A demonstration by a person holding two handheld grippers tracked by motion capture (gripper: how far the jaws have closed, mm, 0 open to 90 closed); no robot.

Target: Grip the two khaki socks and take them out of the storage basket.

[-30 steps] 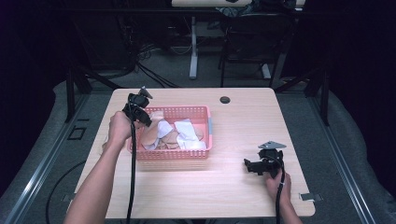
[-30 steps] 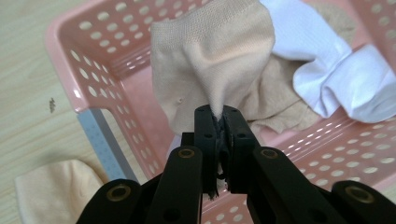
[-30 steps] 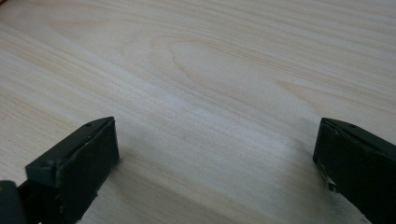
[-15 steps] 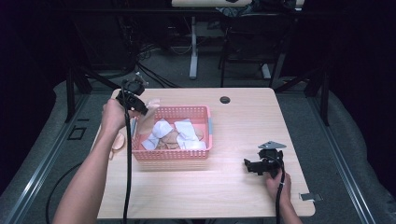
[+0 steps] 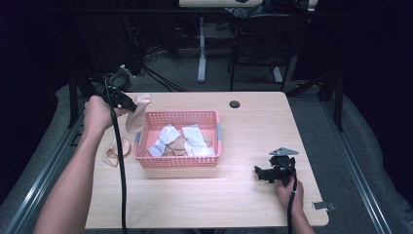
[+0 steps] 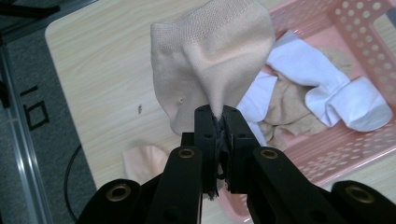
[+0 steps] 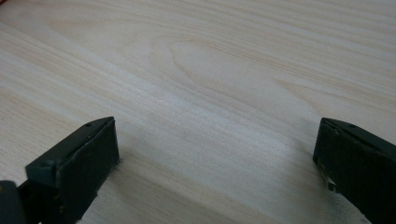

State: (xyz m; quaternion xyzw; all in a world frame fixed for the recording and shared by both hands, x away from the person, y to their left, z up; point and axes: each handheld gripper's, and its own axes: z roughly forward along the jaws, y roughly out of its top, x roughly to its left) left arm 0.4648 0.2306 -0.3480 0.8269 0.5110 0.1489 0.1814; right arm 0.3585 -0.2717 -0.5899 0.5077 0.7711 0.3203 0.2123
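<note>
Holding a peach sock pinched at a fold between its closed jaws, my left gripper hangs above the table's left part, just outside the pink basket. In the left gripper view the sock drapes forward from the jaw tips, clear of the wood, with the basket off to the right of the jaws and slightly ahead. Below and behind the jaws lies another peach sock, flat on the table just left of the basket wall. I read the job as emptying the basket sock by sock onto the table, or perhaps pairing them; I'd judge one peach sock is out and laid down, and the second is lifted out but not yet placed.

What's left looks like most of it: inside the basket I count several white socks and at least one tan piece tangled underneath them.

My right gripper rests low over the bare wood well to the right of the basket, jaws spread wide with nothing between them; in the right gripper view plain tabletop lies ahead of the pads. It has no part in the work yet.
</note>
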